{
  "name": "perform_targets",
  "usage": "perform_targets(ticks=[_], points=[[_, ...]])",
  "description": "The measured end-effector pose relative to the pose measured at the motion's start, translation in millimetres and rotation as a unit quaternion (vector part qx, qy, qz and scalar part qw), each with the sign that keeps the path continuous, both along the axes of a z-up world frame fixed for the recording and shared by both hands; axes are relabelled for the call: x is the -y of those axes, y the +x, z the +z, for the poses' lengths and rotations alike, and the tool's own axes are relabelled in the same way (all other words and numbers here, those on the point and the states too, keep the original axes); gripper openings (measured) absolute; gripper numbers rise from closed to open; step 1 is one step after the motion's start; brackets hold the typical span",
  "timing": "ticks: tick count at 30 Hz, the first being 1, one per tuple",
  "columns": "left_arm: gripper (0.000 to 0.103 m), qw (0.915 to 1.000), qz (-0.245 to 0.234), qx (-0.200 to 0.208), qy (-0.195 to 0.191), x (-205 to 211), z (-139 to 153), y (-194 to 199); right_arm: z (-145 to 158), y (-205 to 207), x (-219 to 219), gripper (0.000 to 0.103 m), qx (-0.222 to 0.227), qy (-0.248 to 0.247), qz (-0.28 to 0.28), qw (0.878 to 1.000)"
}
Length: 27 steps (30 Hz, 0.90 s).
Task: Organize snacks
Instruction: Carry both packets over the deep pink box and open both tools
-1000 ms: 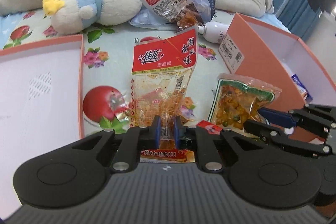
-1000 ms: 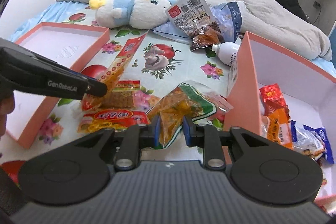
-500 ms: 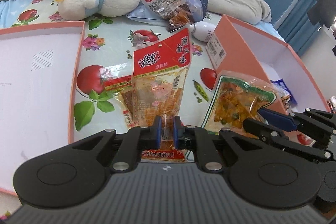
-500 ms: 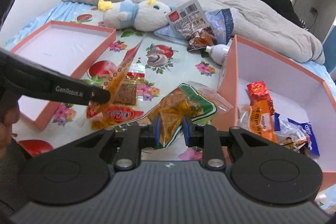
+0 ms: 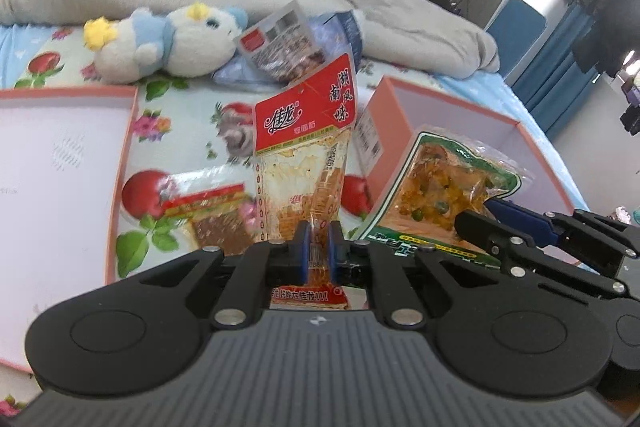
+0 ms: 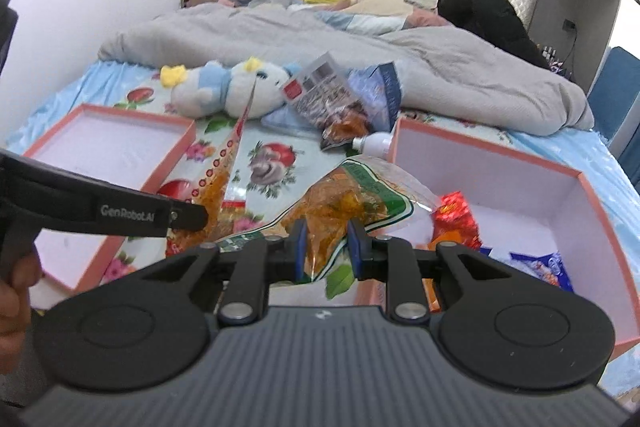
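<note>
My left gripper [image 5: 318,243] is shut on the bottom of a red-topped snack packet [image 5: 306,131], which hangs lifted above the bedsheet. To its right my right gripper [image 6: 325,241] is shut on a green-edged packet of orange pickled food [image 6: 344,199], also raised; that green-edged packet [image 5: 444,183] shows in the left wrist view too, beside the right gripper's fingers [image 5: 516,227]. In the right wrist view the left gripper's fingers [image 6: 120,215] reach in from the left with the red-topped packet [image 6: 228,163] seen edge-on. A pink box [image 6: 580,187] on the right holds several snacks.
A flat pink lid [image 5: 60,163] lies on the left. One more snack packet [image 5: 208,211] rests on the sheet below. A plush toy [image 5: 168,43], a grey packet [image 5: 280,43], a blue bag [image 6: 384,87] and a white bottle [image 6: 372,143] lie farther back, before a grey blanket [image 6: 320,31].
Both grippers rose with their packets, which now hang clear of the sheet. The pink box and lid look lower and farther away.
</note>
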<state>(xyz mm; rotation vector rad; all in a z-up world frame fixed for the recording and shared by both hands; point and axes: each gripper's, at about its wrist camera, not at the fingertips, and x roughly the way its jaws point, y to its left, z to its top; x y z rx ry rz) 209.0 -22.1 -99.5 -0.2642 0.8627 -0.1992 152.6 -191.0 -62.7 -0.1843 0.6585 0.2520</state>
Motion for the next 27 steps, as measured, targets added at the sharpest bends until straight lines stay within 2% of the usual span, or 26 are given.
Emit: perform_targets(ticks=[7, 21, 27], points=[[0.01, 0.9995, -0.004, 0.029, -0.013, 15.5, 41.6, 16.3, 33.4, 11.3, 16.7, 0.024, 0.034, -0.003, -0.014, 0.999], [0.01, 0.9944, -0.061, 0.085, -0.019, 69.5, 119.0, 69.5, 79.9, 48.0, 67.2, 0.024, 0.091, 0.015, -0.079, 0.993], [0.01, 0.9908, -0.094, 0.096, -0.013, 112.1, 133.3, 84.6, 84.8, 51.8, 102.5, 0.024, 0.101, 0.018, -0.112, 0.988]])
